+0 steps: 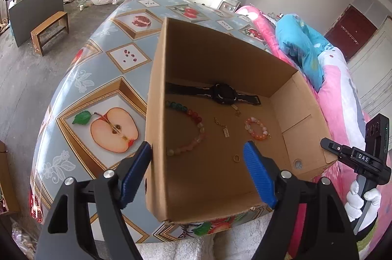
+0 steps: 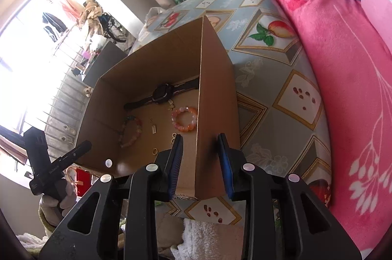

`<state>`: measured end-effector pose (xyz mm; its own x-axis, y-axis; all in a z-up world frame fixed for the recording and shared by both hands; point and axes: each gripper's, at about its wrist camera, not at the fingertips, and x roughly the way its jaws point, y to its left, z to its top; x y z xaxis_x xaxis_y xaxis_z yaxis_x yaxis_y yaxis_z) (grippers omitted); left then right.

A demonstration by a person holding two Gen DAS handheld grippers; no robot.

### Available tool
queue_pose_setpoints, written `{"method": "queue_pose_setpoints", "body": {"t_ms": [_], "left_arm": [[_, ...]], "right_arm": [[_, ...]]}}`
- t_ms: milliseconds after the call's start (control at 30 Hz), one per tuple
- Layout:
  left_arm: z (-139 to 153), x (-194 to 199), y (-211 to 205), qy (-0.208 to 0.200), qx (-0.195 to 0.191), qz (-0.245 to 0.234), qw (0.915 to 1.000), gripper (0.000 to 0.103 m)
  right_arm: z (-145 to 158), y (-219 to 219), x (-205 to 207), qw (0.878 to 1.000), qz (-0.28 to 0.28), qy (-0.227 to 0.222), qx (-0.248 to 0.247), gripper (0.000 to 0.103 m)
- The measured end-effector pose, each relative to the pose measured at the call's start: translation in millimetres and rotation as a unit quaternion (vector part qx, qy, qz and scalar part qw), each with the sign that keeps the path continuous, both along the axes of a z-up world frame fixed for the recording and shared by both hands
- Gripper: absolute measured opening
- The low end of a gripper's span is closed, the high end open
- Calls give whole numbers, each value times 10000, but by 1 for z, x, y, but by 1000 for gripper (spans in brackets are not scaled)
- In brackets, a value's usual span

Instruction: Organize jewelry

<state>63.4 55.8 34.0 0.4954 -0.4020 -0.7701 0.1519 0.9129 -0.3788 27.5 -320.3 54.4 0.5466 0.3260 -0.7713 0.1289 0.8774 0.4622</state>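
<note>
While the cardboard box (image 1: 220,58) sits open on the fruit-patterned table (image 1: 103,88), the left gripper (image 1: 198,162) straddles its left wall with jaws spread wide, one blue pad outside, one inside, neither pressing the card. The right gripper (image 2: 201,154) straddles the opposite wall at a narrower gap, pads just beside the card without clear contact. On the box floor lie a black watch (image 1: 223,93), a long bead bracelet (image 1: 193,127), a small pink bracelet (image 1: 257,128) and a gold ring (image 1: 236,158).
</note>
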Motion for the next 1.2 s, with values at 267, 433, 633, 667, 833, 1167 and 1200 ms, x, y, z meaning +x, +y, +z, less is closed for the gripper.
{"method": "queue_pose_setpoints", "body": {"t_ms": [267, 433, 633, 667, 833, 1167, 1200], "left_arm": [[25, -40, -2, -1163, 487, 174, 9919, 77], [41, -71, -9, -1632, 896, 316, 9820, 87], [50, -99, -30, -2024, 1522, 643, 9653, 98], [51, -103, -34, -2085, 1602, 618, 9628, 98], [44, -121, -51, -2229, 1639, 428, 9600, 98], [20, -110, -64, -1768, 1687, 613, 9677, 98], [20, -109, -64, -1727, 1677, 643, 9685, 98]], "right_arm": [[12, 1, -36, 9982, -322, -505, -95, 38], [35, 19, -73, 9873, -630, -1132, -919, 56], [58, 55, -107, 9563, -819, -1977, -1994, 83], [61, 60, -111, 9505, -816, -2116, -2124, 86], [67, 81, -125, 9329, -807, -2629, -2327, 93], [38, 92, -122, 9538, -711, -2331, -1757, 94], [33, 94, -120, 9569, -667, -2215, -1755, 94]]}}
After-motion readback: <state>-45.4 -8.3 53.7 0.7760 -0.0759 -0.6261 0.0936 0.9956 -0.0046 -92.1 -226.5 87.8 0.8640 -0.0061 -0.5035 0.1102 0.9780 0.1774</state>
